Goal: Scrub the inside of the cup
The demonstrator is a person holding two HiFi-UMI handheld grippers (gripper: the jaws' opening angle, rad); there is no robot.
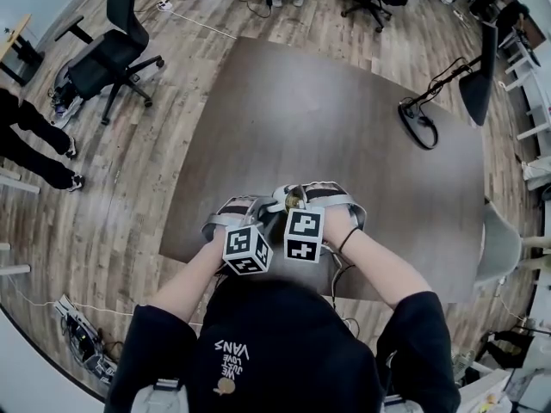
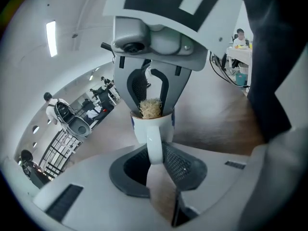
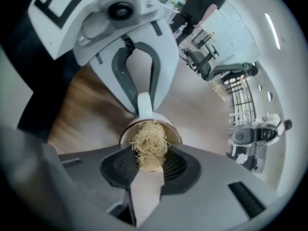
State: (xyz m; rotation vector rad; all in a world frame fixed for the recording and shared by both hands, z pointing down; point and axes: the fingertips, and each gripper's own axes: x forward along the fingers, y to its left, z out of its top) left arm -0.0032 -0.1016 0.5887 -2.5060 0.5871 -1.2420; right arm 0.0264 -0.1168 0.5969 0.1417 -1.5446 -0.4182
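1. Black-shirted shoulders (image 1: 258, 360) are filling the bottom of the head view. Just above them the left gripper (image 1: 269, 213) and right gripper (image 1: 300, 205) are meeting over the near edge of the dark table (image 1: 344, 119).
2. Only this view is giving the surroundings: an office chair (image 1: 103, 63) is standing on the wood floor (image 1: 172, 144) at upper left, and a black stand with a ring base (image 1: 419, 123) is sitting on the table at right. The cup (image 1: 294, 200) is showing as only a small glimpse behind the marker cubes.
3. At lower centre of the left gripper view, the left gripper's fingers (image 2: 180, 162) are gripping the white cup by its handle (image 2: 154, 146), with the mouth facing away from the camera. The right gripper is reaching in from the top of the frame.
4. At centre of the right gripper view, that gripper's fingers (image 3: 175, 165) are clamping a straw-coloured scrubber (image 3: 150, 146). It is sitting in the cup's brown-rimmed mouth and hiding most of the inside.
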